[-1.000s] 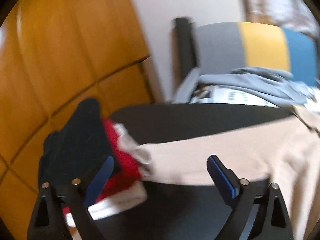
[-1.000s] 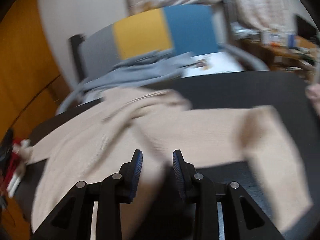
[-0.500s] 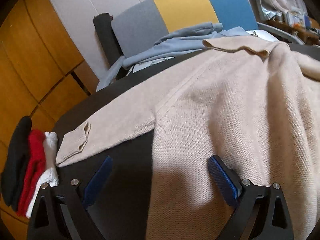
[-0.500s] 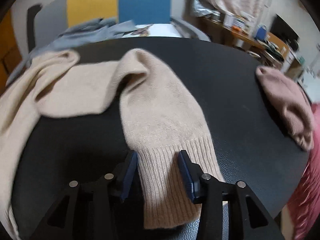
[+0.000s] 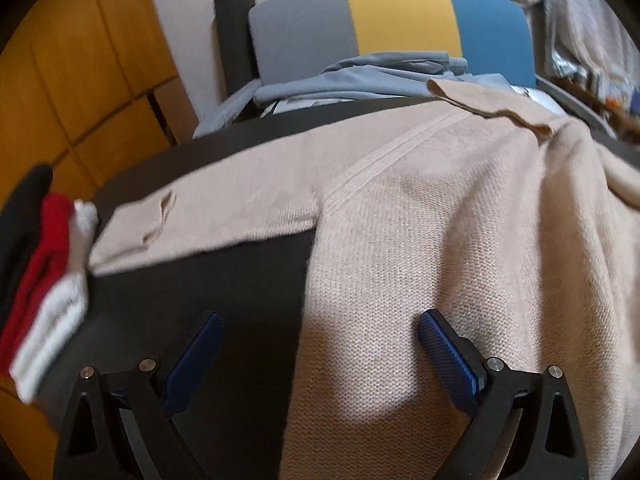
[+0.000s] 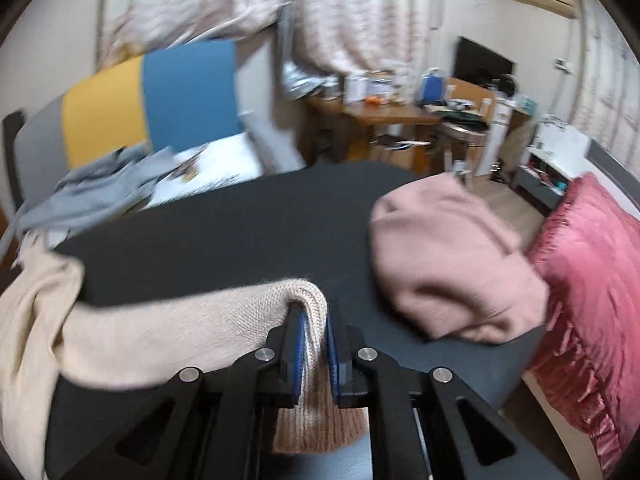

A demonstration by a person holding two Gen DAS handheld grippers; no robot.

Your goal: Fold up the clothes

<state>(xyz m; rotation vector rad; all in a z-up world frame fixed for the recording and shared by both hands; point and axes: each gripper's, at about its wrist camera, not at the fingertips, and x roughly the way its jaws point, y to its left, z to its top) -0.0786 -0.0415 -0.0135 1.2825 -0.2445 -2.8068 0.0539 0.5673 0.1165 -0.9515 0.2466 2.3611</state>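
A beige knit sweater (image 5: 460, 232) lies spread over the round black table (image 5: 224, 280). One sleeve stretches left toward a stack of folded clothes. My left gripper (image 5: 320, 344) hovers open over the sweater's left edge, one blue pad over bare table and the other over the knit. In the right wrist view my right gripper (image 6: 314, 344) is shut on the ribbed cuff of the other beige sleeve (image 6: 180, 320). That sleeve is lifted off the table and drapes away to the left. The cuff end hangs below the jaws.
A folded black, red and white stack (image 5: 44, 280) sits at the table's left edge. A pink sweater (image 6: 448, 260) lies at the right edge beside a rose cushion (image 6: 592, 300). Behind the table a grey, yellow and blue chair (image 5: 392, 28) holds grey-blue clothes (image 5: 360, 76).
My right gripper closed on the sleeve cuff and lifted it, swinging to the right toward the pink sweater. The left gripper came down over the sweater's left edge and stayed open.
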